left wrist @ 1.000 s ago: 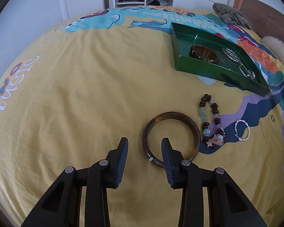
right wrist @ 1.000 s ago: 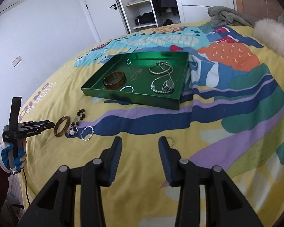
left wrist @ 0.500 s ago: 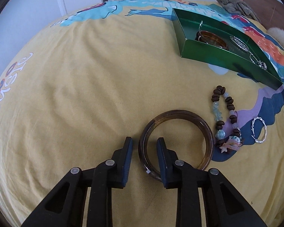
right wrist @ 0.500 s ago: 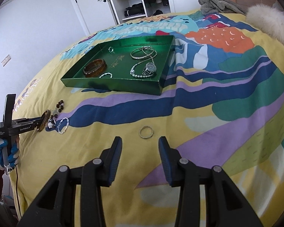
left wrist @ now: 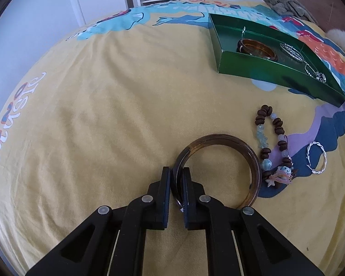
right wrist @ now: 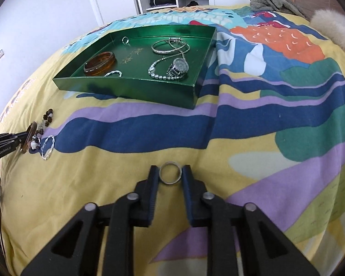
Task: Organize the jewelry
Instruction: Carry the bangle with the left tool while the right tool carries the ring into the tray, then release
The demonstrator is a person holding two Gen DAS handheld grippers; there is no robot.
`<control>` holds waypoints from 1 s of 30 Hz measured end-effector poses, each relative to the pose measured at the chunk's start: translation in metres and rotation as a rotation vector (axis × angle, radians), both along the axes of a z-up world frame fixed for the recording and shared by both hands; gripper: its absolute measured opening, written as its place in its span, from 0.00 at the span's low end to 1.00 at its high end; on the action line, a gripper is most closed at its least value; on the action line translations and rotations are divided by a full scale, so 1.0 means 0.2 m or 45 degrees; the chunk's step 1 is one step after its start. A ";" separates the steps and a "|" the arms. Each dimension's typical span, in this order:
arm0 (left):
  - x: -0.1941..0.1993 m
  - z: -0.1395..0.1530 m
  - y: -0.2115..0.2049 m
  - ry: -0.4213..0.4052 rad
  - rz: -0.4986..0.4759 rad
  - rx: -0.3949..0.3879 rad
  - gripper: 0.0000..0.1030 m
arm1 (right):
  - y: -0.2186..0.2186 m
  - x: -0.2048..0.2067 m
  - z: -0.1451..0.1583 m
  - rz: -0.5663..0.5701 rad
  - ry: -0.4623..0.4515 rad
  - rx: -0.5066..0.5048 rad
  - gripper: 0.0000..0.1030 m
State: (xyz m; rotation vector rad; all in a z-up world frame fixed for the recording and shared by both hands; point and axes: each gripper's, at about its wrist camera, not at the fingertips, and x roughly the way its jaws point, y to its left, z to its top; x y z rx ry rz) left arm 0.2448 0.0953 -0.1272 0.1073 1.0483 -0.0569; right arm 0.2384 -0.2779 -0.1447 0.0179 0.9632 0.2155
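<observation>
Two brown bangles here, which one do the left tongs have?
The dark brown bangle lying on the yellow bedspread; the left tongs are closing on its rim. The amber bangle sits in the green tray.

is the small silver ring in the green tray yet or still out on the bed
Out. The small silver ring lies on the bedspread between the closing jaws of the right hand-held gripper, well short of the green tray.

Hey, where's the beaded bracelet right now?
In the left wrist view the beaded bracelet lies on the bedspread, right of the brown bangle and left of the twisted silver bracelet.
</observation>
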 end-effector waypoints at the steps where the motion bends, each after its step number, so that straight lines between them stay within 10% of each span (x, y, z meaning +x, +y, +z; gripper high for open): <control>1: 0.00 0.01 0.00 -0.005 0.009 -0.003 0.09 | 0.00 -0.01 0.00 0.001 -0.002 0.000 0.18; 30: -0.30 0.83 -0.12 -0.378 -0.023 -0.020 0.08 | 0.03 -0.47 0.90 0.021 -0.468 0.128 0.18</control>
